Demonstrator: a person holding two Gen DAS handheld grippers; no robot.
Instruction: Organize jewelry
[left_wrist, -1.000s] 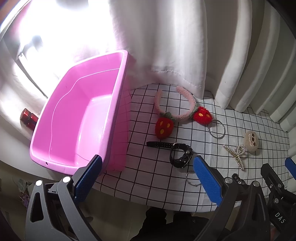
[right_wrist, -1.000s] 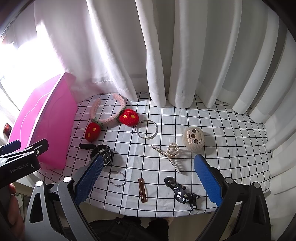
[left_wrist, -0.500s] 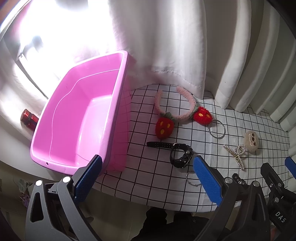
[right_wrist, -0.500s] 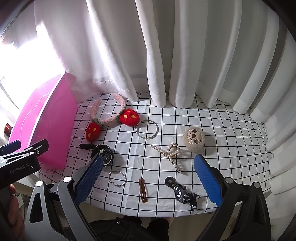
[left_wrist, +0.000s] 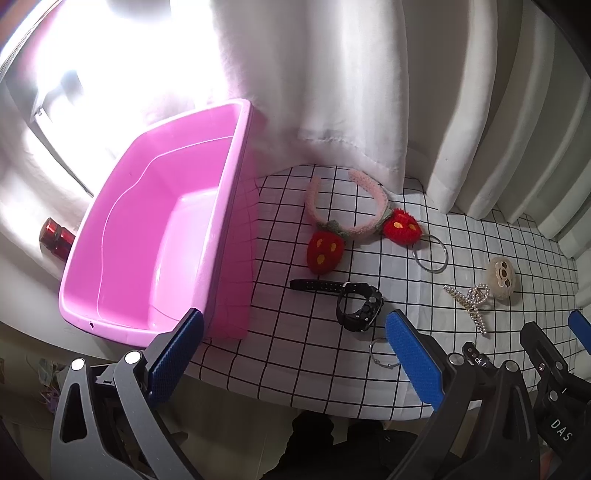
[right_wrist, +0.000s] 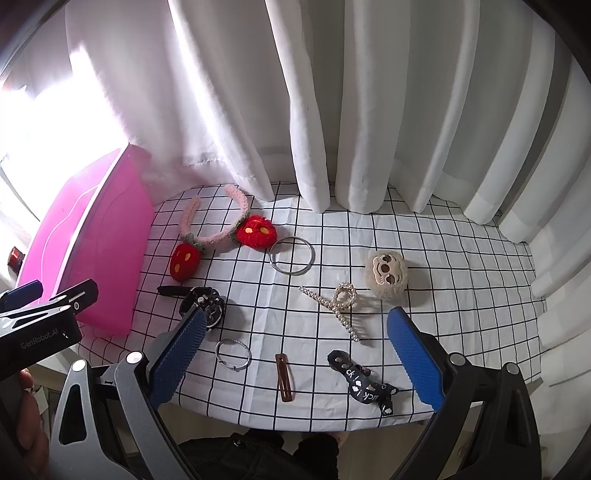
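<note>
tub (left_wrist: 155, 236): sitting far left, nothing in it
jewelry: all lying on the cloth (right_wrist: 443, 258), right of tub
left gripper (left_wrist: 291, 354): hanging spread wide, holding nothing
right gripper (right_wrist: 295, 350): same

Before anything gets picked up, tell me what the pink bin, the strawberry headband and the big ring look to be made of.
Pink bin: apparently moulded plastic, smooth and slightly glossy, with light sheen on its walls.
Strawberry headband: looks like crocheted or plush yarn, fuzzy and matte.
Big ring: probably metal, thin and silvery, with bright glints along its rim.
</note>
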